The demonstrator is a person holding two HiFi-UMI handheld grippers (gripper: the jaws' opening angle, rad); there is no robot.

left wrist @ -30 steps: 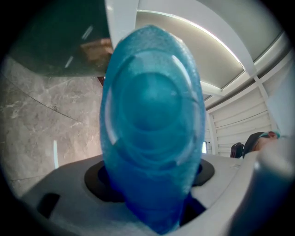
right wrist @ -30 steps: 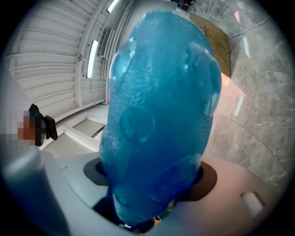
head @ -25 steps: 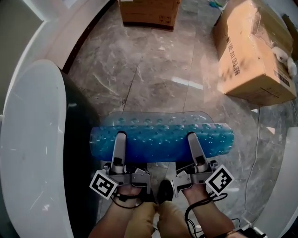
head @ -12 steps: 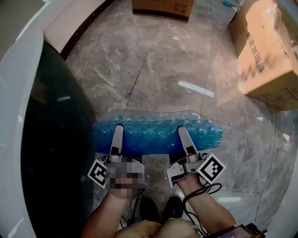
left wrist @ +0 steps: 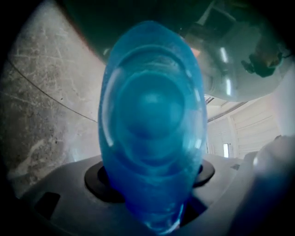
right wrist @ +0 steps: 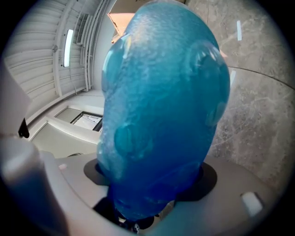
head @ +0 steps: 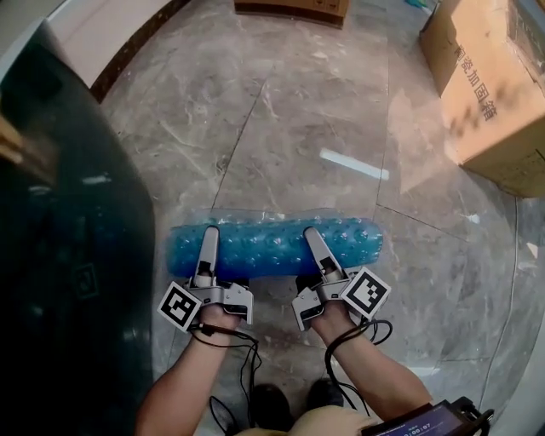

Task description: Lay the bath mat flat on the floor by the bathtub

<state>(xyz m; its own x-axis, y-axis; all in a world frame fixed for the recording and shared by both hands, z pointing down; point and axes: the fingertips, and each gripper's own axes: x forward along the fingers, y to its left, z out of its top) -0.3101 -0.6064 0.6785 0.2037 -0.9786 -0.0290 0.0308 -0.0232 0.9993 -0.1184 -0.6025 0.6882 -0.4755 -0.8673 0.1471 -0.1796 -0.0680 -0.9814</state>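
The left tongs and right tongs are each clamped on the rolled blue bath mat, which lies at their 12 o'clock, its long axis running 9 to 3. The bathtub stands at 9 o'clock, nearer the left tongs. The mat seems just above the floor, though contact is unclear.

The marble floor lies bare from the rolled bath mat out to its far edge, a broad open stretch. The dark bathtub walls off the whole left side, leaving only a narrow gap beside the left gripper. A cardboard box crowds the far right corner; a second box sits at the far edge.
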